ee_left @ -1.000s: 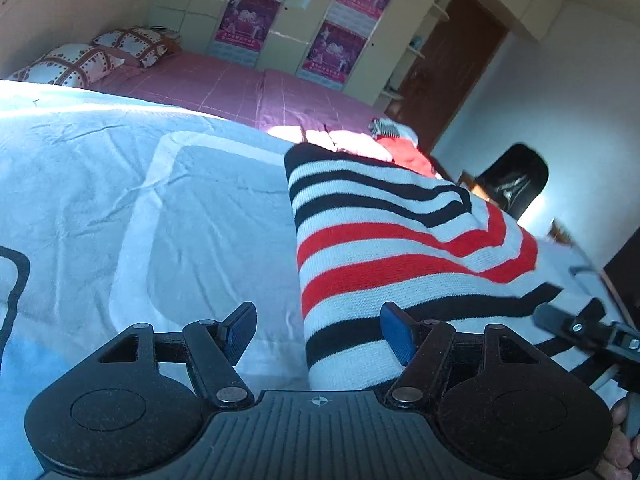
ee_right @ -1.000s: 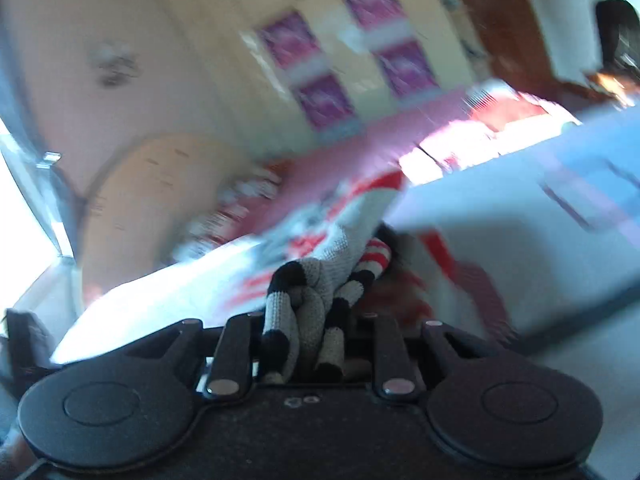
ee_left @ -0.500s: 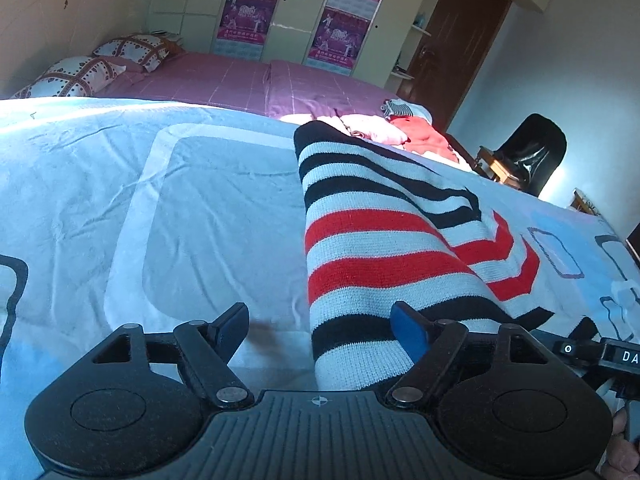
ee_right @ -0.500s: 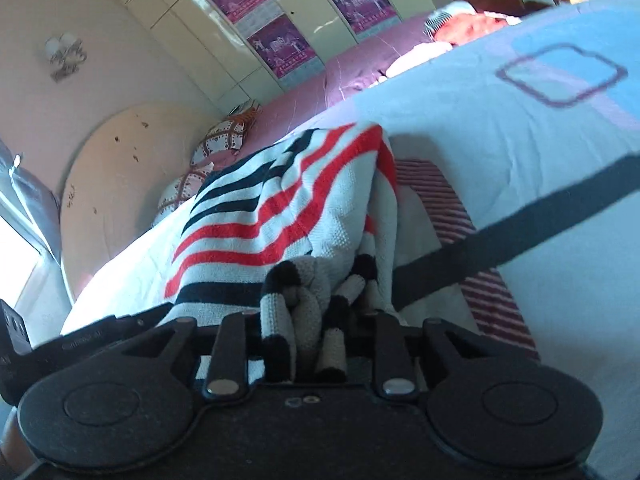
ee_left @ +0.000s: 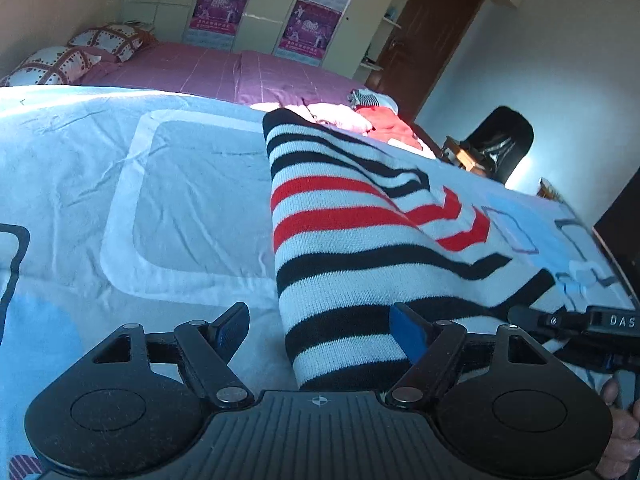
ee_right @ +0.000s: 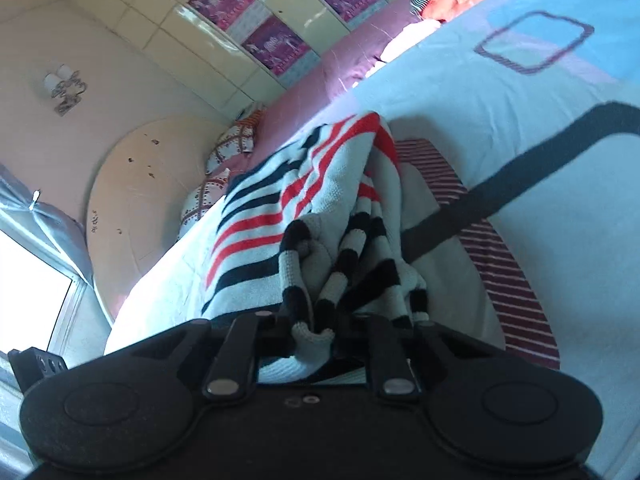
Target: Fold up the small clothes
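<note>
A knitted sweater (ee_left: 360, 240) with black, red and white stripes lies folded lengthwise on a light blue bedspread (ee_left: 140, 200). My left gripper (ee_left: 320, 328) is open; its near edge of the sweater lies between the spread blue-padded fingers (ee_left: 404, 332). My right gripper (ee_right: 316, 320) is shut on a bunched end of the sweater (ee_right: 304, 208), which drapes away from it over the bed. The right gripper's body (ee_left: 592, 326) shows at the lower right of the left wrist view.
A pink-sheeted bed (ee_left: 208, 72) with patterned pillows (ee_left: 60, 64) stands behind. More clothes (ee_left: 380, 120) are piled at its foot. A black chair (ee_left: 504, 140) and a brown door (ee_left: 428, 28) are at the right. A striped patch (ee_right: 492, 256) marks the bedspread.
My right gripper has swung down with the sweater end and settled low over the bed. The sweater now lies flatter. My left gripper stayed open and barely moved.
</note>
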The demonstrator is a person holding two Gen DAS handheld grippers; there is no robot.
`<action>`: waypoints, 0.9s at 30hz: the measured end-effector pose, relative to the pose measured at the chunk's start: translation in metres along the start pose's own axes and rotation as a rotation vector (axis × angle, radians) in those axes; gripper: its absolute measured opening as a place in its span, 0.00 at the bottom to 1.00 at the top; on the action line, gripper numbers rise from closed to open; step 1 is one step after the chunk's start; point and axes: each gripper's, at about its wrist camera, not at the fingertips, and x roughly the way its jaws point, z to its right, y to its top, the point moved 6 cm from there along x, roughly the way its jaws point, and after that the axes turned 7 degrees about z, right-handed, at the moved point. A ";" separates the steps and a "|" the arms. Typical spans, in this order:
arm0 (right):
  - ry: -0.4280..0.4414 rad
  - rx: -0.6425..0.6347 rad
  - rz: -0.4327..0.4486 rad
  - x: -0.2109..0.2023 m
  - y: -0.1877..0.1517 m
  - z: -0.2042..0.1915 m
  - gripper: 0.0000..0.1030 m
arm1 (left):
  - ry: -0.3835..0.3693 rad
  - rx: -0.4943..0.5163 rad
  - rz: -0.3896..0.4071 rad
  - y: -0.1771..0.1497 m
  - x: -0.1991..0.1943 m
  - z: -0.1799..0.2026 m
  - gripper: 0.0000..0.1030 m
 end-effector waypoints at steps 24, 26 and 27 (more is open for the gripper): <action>-0.132 -0.493 0.137 0.007 0.023 -0.036 0.24 | -0.020 0.066 0.086 0.026 0.008 0.015 0.73; -0.134 -0.514 0.179 0.009 0.034 -0.038 0.23 | -0.027 0.067 0.119 0.039 0.010 0.016 0.73; -0.141 -0.502 0.177 0.017 0.041 -0.036 0.19 | -0.023 0.067 0.125 0.046 0.015 0.016 0.73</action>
